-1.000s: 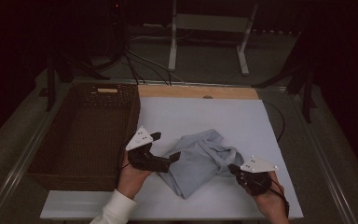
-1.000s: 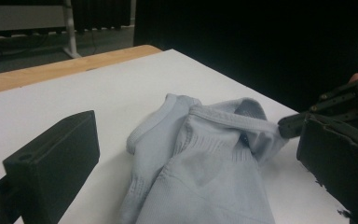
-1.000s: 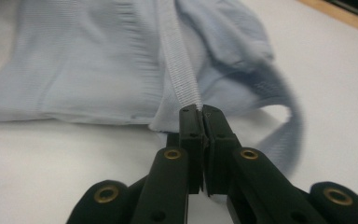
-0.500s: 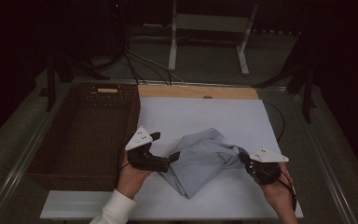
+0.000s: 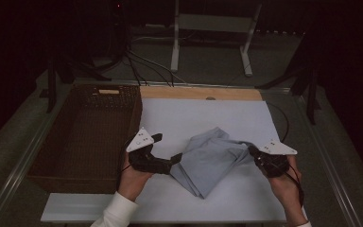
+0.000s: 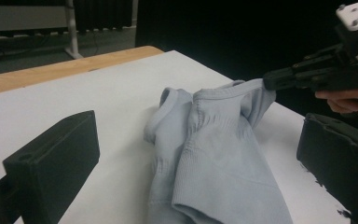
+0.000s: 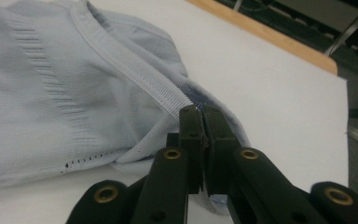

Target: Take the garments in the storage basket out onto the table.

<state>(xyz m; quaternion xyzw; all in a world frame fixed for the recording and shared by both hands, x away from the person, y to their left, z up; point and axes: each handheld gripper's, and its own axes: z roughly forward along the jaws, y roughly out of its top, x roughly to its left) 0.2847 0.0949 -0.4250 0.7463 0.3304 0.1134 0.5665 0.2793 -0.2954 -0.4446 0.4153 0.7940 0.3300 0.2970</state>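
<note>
A light blue knitted garment (image 5: 211, 162) lies crumpled on the white tabletop (image 5: 203, 116). My right gripper (image 5: 252, 151) is at its right side, shut on the ribbed edge (image 7: 144, 77), which it holds lifted a little off the table. In the right gripper view the jaws (image 7: 200, 114) are pressed together with the fabric pinched at their tips. My left gripper (image 5: 176, 158) rests at the garment's left side with its jaws wide open. The garment (image 6: 214, 154) lies ahead between the left gripper's (image 6: 196, 149) jaws, which do not press on it. The right gripper (image 6: 279, 78) appears there too, at the far corner.
A brown woven basket (image 5: 90, 130) stands along the table's left side, close to the left hand. A wooden strip (image 5: 201, 93) runs along the far edge. Cables and a metal stand (image 5: 208, 28) sit on the dark floor beyond.
My right gripper has moved right and slightly up with the garment's edge in it, drawing that side out. The left gripper has stayed put.
</note>
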